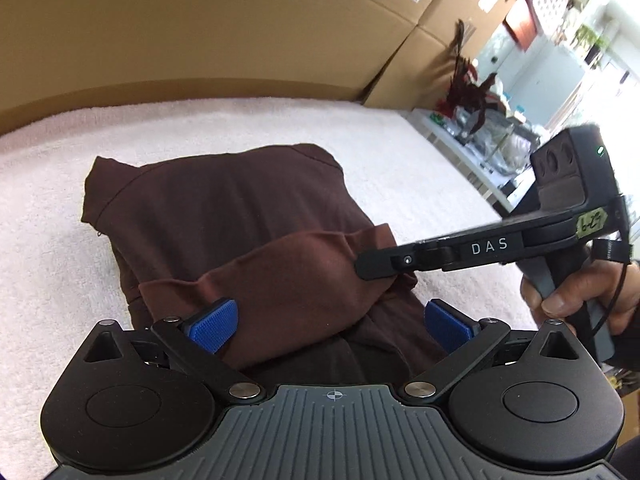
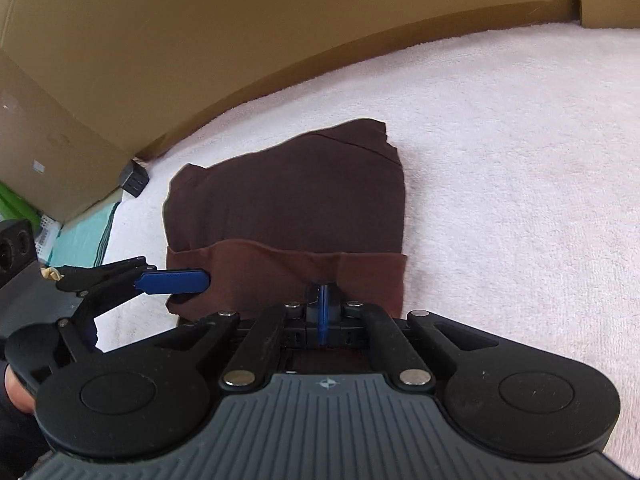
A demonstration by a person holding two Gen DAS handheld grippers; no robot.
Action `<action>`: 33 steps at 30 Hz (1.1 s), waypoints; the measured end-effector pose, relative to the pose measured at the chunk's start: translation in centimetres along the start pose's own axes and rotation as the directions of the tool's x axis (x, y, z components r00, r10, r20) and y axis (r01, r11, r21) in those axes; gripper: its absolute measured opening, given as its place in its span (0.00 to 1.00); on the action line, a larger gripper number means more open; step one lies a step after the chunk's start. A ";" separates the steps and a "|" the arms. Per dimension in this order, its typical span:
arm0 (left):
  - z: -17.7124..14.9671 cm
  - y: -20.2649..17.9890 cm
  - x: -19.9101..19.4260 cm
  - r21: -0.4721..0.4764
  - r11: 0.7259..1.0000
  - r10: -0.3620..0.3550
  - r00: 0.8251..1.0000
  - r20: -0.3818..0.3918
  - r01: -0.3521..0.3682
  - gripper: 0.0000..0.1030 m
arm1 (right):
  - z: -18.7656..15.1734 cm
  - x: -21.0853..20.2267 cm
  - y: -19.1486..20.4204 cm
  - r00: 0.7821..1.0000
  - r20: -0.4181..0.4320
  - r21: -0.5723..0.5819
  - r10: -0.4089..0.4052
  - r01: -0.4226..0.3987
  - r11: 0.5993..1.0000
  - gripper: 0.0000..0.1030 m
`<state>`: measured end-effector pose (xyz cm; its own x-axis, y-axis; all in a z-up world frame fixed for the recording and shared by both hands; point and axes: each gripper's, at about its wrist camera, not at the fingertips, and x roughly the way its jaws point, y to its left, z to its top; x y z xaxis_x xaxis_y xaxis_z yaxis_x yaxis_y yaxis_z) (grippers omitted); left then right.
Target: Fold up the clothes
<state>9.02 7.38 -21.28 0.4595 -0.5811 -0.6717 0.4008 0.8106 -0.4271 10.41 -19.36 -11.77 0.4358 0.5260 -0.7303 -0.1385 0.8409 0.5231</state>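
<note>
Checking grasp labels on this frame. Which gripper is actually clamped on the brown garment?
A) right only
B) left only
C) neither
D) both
A. The right gripper has its blue pads pressed together on the raised near hem of the brown garment, while the left gripper has its pads spread wide with the cloth lying loose between them.

Pale pink towel (image 1: 248,128) over the worktop; behind it, brown cardboard boxes (image 1: 224,24); right of the towel, white shelf (image 1: 452,140), bright daylight beyond.
</note>
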 end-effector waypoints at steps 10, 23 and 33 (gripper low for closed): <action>0.6 -1.5 -3.9 0.014 0.999 0.043 0.998 0.046 -0.044 1.00 | 0.8 -3.5 2.0 0.995 0.102 0.003 -0.014 0.013 1.000 0.06; -0.7 -1.6 -3.7 -0.078 0.981 0.181 0.983 0.024 -0.178 1.00 | -0.2 -5.2 -1.5 0.993 0.112 0.070 -0.029 0.021 0.997 0.08; -4.6 -7.6 -2.0 -0.023 0.992 0.125 0.991 -0.054 -0.126 1.00 | -2.8 -2.6 1.8 0.998 -0.031 -0.014 0.060 -0.061 0.998 0.25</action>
<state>1.42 2.72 -19.53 0.4629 -0.4707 -0.7512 0.3212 0.8789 -0.3528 6.48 -18.86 -10.15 0.3986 0.5794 -0.7109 -0.1768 0.8092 0.5603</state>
